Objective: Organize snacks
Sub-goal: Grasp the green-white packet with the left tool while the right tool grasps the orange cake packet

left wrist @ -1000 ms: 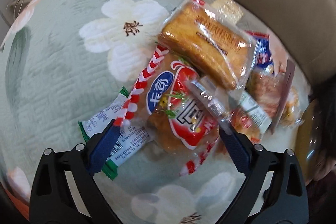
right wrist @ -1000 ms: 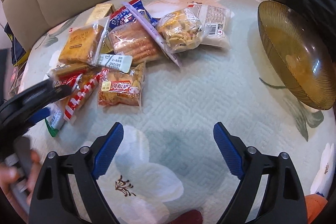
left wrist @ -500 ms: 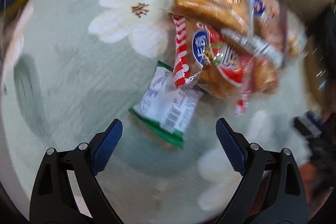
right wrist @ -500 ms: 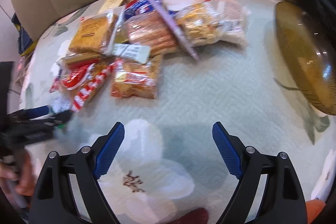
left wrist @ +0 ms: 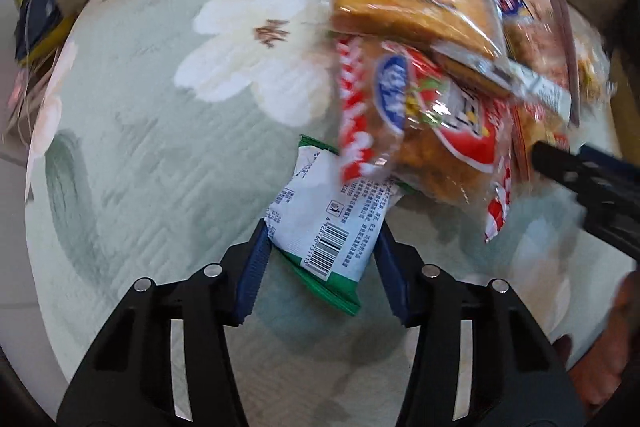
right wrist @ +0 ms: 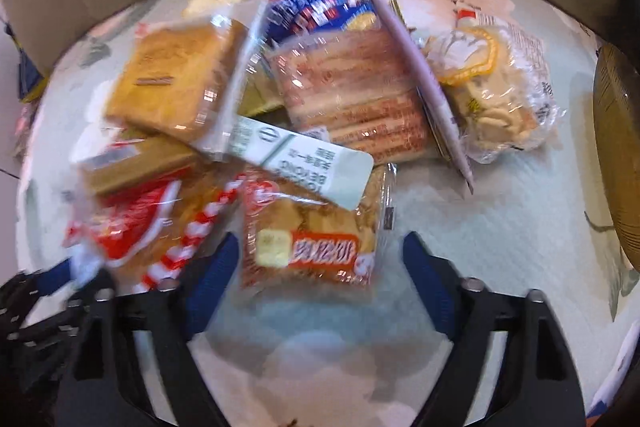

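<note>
**Left gripper clamps the white-and-green packet; right gripper straddles an orange snack pack**

The white-and-green packet [left wrist: 320, 227] lies barcode up between the 2 blue pads of the left gripper [left wrist: 322, 259], and both pads press against its sides, so this gripper is closed on it. The packet's green end pokes back past the pads toward the camera; its far end is tucked under the red-and-white snack bag [left wrist: 416, 131], which sits just ahead and to the right of the gripper. Beyond that bag lies a clear-wrapped golden cake [left wrist: 408, 3], with more wrappers blurred further right. The left gripper points forward and down over the floral surface [left wrist: 160, 147]. At the right edge of this view the other black tool reaches in, and part of a hand [left wrist: 612, 339] shows below it.

In the right wrist view, the right gripper [right wrist: 320, 267] is spread wide, its pads on either side of the near end of an orange snack pack [right wrist: 312, 247]. Blur makes it hard to tell whether either pad touches the wrapper. It tilts down toward the pile from the near side. A pale green label strip [right wrist: 304, 163] lies across the pack's far end. Ahead sit a striped wafer pack [right wrist: 352, 99] and a blue bag [right wrist: 320, 3]; ahead and right, a clear bag of pale biscuits [right wrist: 492, 99]. Far right, the rim of an amber dish [right wrist: 616, 155] shows.
</note>
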Demonstrator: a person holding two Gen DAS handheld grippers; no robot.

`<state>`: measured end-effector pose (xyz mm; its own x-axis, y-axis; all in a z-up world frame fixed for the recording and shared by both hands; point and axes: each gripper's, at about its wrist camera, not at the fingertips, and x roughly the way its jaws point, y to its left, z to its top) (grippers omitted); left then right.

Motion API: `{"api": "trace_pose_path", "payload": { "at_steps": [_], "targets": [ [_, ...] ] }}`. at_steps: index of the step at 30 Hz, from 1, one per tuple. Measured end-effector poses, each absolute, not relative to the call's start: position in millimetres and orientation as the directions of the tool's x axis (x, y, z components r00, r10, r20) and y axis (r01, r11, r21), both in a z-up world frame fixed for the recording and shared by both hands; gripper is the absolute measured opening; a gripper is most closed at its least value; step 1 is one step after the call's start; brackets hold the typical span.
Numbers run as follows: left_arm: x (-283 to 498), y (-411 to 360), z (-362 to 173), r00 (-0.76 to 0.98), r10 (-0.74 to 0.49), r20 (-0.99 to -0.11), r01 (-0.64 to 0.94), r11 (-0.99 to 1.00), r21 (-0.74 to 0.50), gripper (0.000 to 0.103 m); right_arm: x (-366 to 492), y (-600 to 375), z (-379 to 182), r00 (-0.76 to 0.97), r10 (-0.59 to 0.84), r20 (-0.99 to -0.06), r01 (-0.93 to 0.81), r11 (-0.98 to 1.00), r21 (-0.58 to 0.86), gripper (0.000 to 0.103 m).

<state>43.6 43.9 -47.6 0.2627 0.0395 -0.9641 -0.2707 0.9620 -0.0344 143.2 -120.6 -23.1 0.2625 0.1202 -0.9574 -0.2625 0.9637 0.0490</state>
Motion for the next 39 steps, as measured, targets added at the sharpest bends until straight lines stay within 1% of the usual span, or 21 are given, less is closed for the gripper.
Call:
{"api": "trace_pose_path", "payload": {
  "at_steps": [1, 3, 5, 7, 9, 11, 13, 14, 15, 16, 17, 19, 21, 22, 25, 27, 29, 33, 35, 37, 39],
  "targets": [
    [42, 48, -47, 0.265, 0.039, -0.963, -0.290, 0.956, -0.041, 0.051, 144, -121, -26, 0.252, 0.138, -0.958, -0.264, 0.962, 0.069, 0.061],
    [43, 53, -47, 0.267, 0.032, -0.963, -0.309, 0.949, -0.054, 0.051, 140, -123, -22, 0.269, 0.143, -0.952, -0.265, 0.962, 0.070, 0.058],
    [43, 56, -46, 0.275, 0.016, -0.961, -0.316, 0.946, -0.075, 0.051, 131, -130, -20, 0.259, 0.130, -0.957, -0.258, 0.964, 0.061, 0.057],
    [45, 58, -44, 0.283, 0.020, -0.959, -0.313, 0.947, -0.073, 0.051, 121, -143, -21, 0.225, 0.134, -0.965, -0.213, 0.973, 0.086, 0.057],
    [41, 60, -41, 0.292, 0.016, -0.956, -0.312, 0.947, -0.080, 0.051, 108, -161, -25, 0.177, 0.121, -0.977, -0.104, 0.989, 0.103, 0.059],
    [37, 61, -36, 0.311, 0.002, -0.950, -0.309, 0.946, -0.099, 0.051, 100, -175, -29, 0.141, 0.163, -0.977, 0.013, 0.986, 0.167, 0.060],
    [32, 60, -31, 0.330, 0.001, -0.944, -0.305, 0.947, -0.106, 0.051, 99, -177, -28, 0.119, 0.217, -0.969, 0.050, 0.973, 0.224, 0.062],
    [36, 60, -28, 0.335, 0.001, -0.942, -0.305, 0.946, -0.107, 0.051, 99, -176, -27, 0.093, 0.270, -0.959, 0.056, 0.960, 0.275, 0.063],
    [34, 60, -28, 0.340, -0.001, -0.940, -0.305, 0.946, -0.111, 0.051, 98, -175, -25, 0.070, 0.324, -0.943, 0.056, 0.943, 0.328, 0.068],
    [34, 61, -27, 0.344, -0.003, -0.939, -0.306, 0.945, -0.115, 0.051, 96, -174, -19, 0.058, 0.379, -0.924, 0.039, 0.924, 0.381, 0.073],
    [29, 60, -26, 0.348, -0.004, -0.937, -0.309, 0.944, -0.119, 0.051, 94, -172, -13, 0.063, 0.388, -0.919, 0.014, 0.921, 0.390, 0.075],
    [25, 66, -24, 0.353, -0.008, -0.935, -0.320, 0.939, -0.129, 0.051, 89, -171, 1, 0.092, 0.362, -0.928, -0.058, 0.932, 0.358, 0.075],
    [16, 67, -15, 0.356, -0.011, -0.935, -0.332, 0.933, -0.137, 0.051, 85, -170, 10, 0.122, 0.287, -0.950, -0.171, 0.949, 0.264, 0.075],
    [28, 67, -9, 0.356, -0.012, -0.934, -0.336, 0.932, -0.139, 0.051, 84, -168, 10, 0.120, 0.266, -0.956, -0.209, 0.949, 0.238, 0.076],
    [29, 67, -5, 0.367, -0.007, -0.930, -0.333, 0.933, -0.139, 0.051, 79, -147, -2, 0.084, 0.146, -0.986, -0.451, 0.888, 0.093, 0.077],
    [26, 63, 1, 0.375, 0.005, -0.927, -0.332, 0.935, -0.129, 0.051, 73, -131, -9, 0.123, 0.082, -0.989, -0.566, 0.824, -0.003, 0.077],
    [25, 62, 4, 0.385, 0.018, -0.923, -0.332, 0.935, -0.120, 0.051, 72, -120, -16, 0.154, 0.051, -0.987, -0.623, 0.780, -0.056, 0.077],
    [26, 66, 7, 0.397, 0.044, -0.917, -0.348, 0.932, -0.105, 0.051, 87, -107, -35, 0.139, 0.055, -0.989, -0.646, 0.762, -0.048, 0.076],
    [27, 69, 6, 0.398, 0.057, -0.916, -0.358, 0.929, -0.098, 0.051, 103, -103, -38, 0.142, 0.078, -0.987, -0.629, 0.777, -0.029, 0.071],
    [28, 71, 5, 0.396, 0.065, -0.916, -0.368, 0.925, -0.093, 0.051, 118, -101, -42, 0.111, 0.116, -0.987, -0.599, 0.800, 0.026, 0.061],
    [30, 72, 3, 0.394, 0.069, -0.916, -0.375, 0.923, -0.091, 0.051, 133, -101, -44, 0.091, 0.133, -0.987, -0.574, 0.817, 0.057, 0.058]
  ]
}}
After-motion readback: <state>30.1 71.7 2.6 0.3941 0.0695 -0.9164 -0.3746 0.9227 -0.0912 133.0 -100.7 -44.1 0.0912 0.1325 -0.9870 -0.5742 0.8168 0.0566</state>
